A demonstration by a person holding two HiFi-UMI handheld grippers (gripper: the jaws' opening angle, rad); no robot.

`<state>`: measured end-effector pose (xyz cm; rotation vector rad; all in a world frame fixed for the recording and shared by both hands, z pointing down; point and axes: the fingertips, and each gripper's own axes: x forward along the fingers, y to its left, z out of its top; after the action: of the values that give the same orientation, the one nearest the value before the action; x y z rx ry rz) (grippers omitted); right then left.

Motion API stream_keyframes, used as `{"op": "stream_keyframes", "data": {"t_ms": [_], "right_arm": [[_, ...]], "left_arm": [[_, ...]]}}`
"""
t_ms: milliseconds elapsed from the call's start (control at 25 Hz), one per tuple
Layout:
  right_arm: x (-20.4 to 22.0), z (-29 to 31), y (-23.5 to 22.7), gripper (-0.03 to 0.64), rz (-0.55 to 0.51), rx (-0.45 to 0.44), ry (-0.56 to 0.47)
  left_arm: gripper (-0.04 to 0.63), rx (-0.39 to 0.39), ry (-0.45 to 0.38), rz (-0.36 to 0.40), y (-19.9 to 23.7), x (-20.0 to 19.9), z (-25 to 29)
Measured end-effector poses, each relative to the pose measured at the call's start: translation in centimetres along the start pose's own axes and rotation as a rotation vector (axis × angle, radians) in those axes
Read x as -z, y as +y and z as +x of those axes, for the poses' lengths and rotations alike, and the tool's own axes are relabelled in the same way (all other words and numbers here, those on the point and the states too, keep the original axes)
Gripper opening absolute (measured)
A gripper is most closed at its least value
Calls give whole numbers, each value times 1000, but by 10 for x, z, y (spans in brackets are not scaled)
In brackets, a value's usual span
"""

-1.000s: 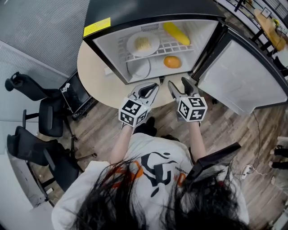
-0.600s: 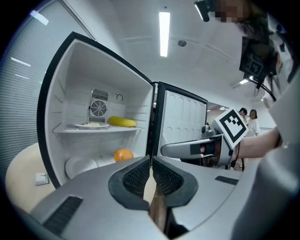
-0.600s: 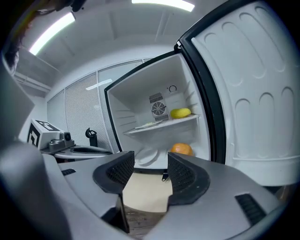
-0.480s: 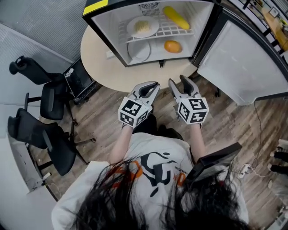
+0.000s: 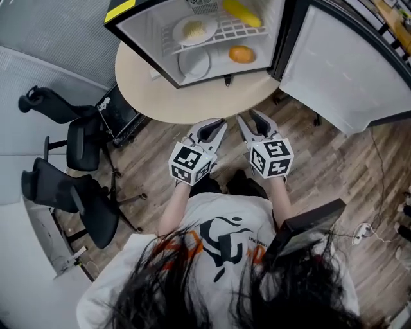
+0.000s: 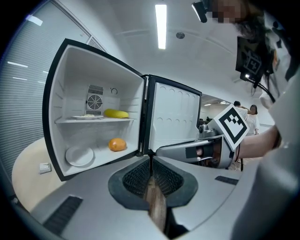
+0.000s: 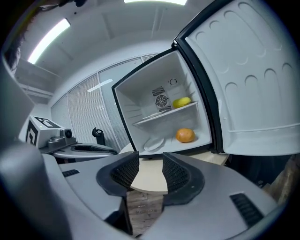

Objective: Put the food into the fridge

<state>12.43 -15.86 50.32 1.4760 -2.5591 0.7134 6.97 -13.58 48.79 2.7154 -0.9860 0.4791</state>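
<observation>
Head view: the fridge (image 5: 146, 33) stands open on a round tabletop (image 5: 186, 103), its door (image 5: 340, 64) swung wide to the right. On the wire shelf (image 5: 228, 29) lie a plate of food (image 5: 191, 28) and a long yellow food (image 5: 241, 12). On the fridge floor below sit an orange (image 5: 242, 54) and an empty plate (image 5: 193, 63). The left gripper (image 5: 214, 124) and right gripper (image 5: 249, 117) hang side by side over the wooden floor, short of the tabletop and well apart from the fridge. Neither carries anything.

Left gripper view: its jaws are pressed together with nothing between them. The food rests inside the fridge, untouched.

Right gripper view: its jaws have just been closing. A gap remains between them, and only the tabletop edge and floor show through it, so they grip nothing. The orange and yellow food lie beyond, in the fridge.

As I judge it, the loading is done: every food item in view is already inside, and none shows on the visible tabletop. The door is not yet shut, and shutting it may be all that is left.
</observation>
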Motion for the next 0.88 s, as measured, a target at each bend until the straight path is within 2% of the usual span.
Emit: {"op": "stream_keyframes", "data": {"t_ms": [400,640,880], "right_arm": [[17,-5,19,141,18,24,20],[35,-4,55,133,19,16,43],[46,-6,108,126,0,15,37]], "left_arm": [[14,37,20,-6,-8,15,-21],[14,37,18,-6,-4,30,-56],[14,28,-28,-15,9,36,-106]]}}
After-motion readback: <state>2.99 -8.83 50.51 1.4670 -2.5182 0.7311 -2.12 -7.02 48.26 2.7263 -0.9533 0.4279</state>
